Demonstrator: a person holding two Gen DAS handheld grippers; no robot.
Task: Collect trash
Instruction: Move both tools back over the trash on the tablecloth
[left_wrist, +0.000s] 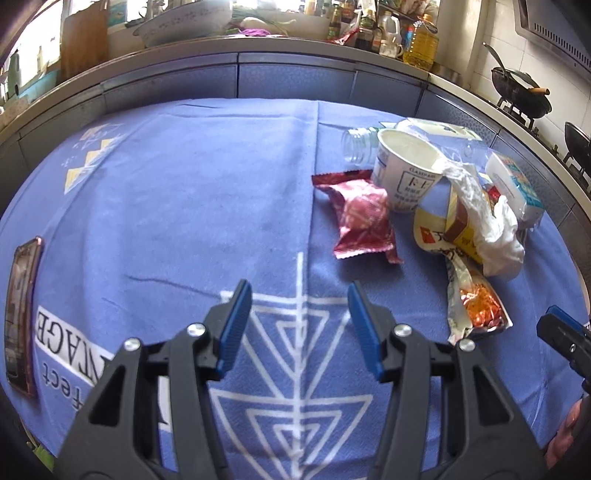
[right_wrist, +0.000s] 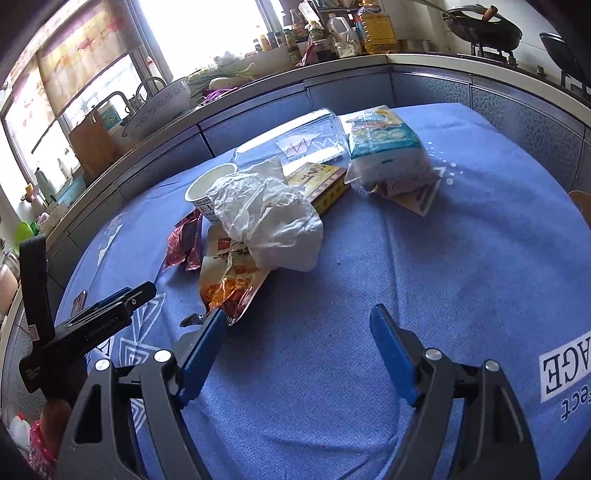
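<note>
Clear plastic bottle (left_wrist: 356, 146) lies sideways, mouth pointing left.

Clear bottle (right_wrist: 295, 144): lower body hidden behind the crumpled tissue (right_wrist: 267, 216), far ahead of the fingers.
Right gripper (left_wrist: 567, 338): cut off by frame edge, right of the left fingers.

Left tool (left_wrist: 298, 325) jaws apart, right tool (right_wrist: 299, 345) jaws apart
</note>
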